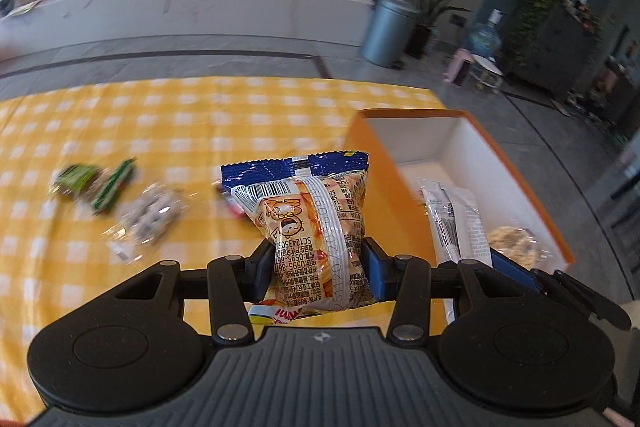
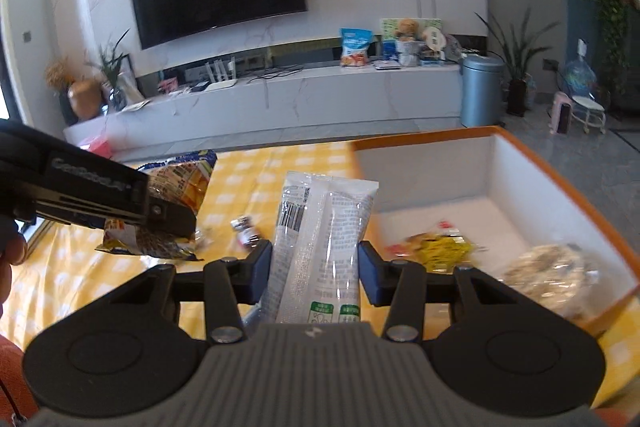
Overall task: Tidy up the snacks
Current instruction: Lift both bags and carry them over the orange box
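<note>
Clamped between the blue pads of the left gripper (image 1: pixel 320 267), a puffy orange-and-blue printed snack bag (image 1: pixel 308 211) is held upright at the centre of the left wrist frame, apparently so it can be carried to the orange-rimmed white cardboard box (image 1: pixel 516 163) at right. The right gripper (image 2: pixel 316 267) is closed on a flat white plastic wrapper (image 2: pixel 320 239), raised at the middle of its frame beside the box. Both tools are pointed obliquely downward over the yellow checked tablecloth (image 1: pixel 120 123), where loose snacks are left at middle left.
</note>
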The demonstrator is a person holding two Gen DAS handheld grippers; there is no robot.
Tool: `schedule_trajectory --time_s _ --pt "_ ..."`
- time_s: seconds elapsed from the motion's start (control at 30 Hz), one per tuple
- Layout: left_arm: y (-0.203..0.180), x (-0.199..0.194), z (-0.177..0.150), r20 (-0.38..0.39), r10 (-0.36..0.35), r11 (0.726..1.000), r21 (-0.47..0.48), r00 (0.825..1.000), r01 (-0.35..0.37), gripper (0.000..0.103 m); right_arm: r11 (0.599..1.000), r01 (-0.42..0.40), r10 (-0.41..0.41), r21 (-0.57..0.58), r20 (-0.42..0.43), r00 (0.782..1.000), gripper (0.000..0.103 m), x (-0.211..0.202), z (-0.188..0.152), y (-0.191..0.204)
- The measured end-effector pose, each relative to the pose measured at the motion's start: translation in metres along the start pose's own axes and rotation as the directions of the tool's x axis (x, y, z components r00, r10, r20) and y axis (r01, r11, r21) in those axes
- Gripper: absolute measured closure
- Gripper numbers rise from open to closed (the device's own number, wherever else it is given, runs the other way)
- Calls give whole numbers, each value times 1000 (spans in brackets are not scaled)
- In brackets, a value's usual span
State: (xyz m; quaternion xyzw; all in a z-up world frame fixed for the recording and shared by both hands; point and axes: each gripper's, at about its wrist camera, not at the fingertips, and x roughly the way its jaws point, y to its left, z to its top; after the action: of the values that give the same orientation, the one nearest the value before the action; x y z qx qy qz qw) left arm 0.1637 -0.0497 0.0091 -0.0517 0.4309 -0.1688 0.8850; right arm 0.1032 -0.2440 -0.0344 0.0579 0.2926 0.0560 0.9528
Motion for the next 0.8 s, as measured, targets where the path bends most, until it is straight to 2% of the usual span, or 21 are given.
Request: schedule_trajectory --time_s 0.13,0.23,0.37,0.47,0.6,0.8 --pt "-42 13 15 -24 -61 993 103 998 63 51 999 42 -42 -1 -14 999 58 -14 15 -39" --pt "-68 29 23 -64 -104 981 161 993 113 51 995 84 -85 -49 -35 996 58 -18 24 -64" --pt "-95 58 38 -119 -111 965 225 987 136 51 993 80 -88 -85 -98 991 58 -12 37 -99" --pt "-110 80 48 -161 -105 952 268 981 145 51 992 67 -84 -110 -156 984 58 3 47 -119" --pt "-125 105 62 -177 -56 927 356 983 117 51 985 61 -95 -159 -218 971 58 30 60 -139" --pt "-139 151 74 -231 17 872 479 973 98 51 986 18 -67 -165 -297 953 58 69 67 -152"
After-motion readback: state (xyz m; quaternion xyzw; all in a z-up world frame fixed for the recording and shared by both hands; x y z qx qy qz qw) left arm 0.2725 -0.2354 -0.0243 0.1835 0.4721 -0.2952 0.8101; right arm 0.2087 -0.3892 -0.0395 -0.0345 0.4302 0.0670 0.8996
